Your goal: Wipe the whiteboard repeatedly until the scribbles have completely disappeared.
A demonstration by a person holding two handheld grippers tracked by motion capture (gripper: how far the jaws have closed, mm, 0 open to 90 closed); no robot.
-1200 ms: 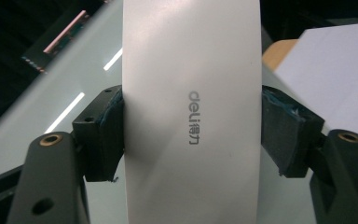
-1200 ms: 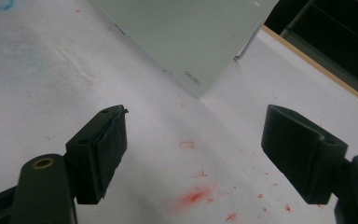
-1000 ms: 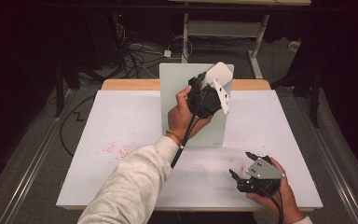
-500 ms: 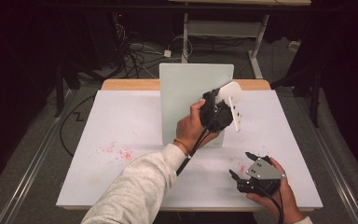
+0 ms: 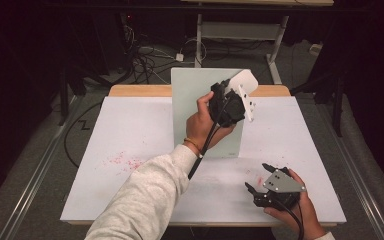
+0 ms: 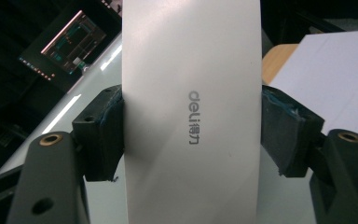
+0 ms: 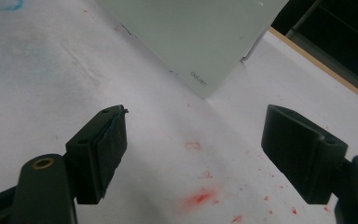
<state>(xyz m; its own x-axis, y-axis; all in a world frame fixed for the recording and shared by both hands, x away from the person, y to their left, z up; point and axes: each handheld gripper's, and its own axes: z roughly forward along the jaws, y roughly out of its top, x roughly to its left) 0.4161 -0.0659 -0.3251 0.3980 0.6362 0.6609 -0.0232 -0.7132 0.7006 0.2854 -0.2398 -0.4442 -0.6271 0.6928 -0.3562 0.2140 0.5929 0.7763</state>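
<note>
A pale green panel (image 5: 194, 95) stands upright on the white table sheet (image 5: 130, 130); its lower corner (image 7: 191, 32) with a small printed logo meets the sheet. In front of the panel's right half, my left gripper (image 5: 237, 91) is held up in the air, shut on a flat white plate (image 5: 245, 79). In the left gripper view that white plate (image 6: 191, 60), marked "deli", runs up between both pads, with the left gripper (image 6: 191, 133) clamped on its edges. My right gripper (image 5: 256, 176) rests near the front right of the table, open, and nothing lies inside the right gripper (image 7: 196, 154).
Red smudges (image 5: 125, 161) mark the sheet at left, and more red specks (image 7: 200, 198) lie under the right gripper. A wooden table edge (image 5: 140, 90) shows at the back. Cables (image 5: 145, 60) and a white frame (image 5: 240, 30) lie beyond. A lit screen (image 6: 70, 42) glows far off.
My left gripper, holding the white plate, dipped to the right and toward me, then rose again slightly. The right gripper has stayed where it was.
</note>
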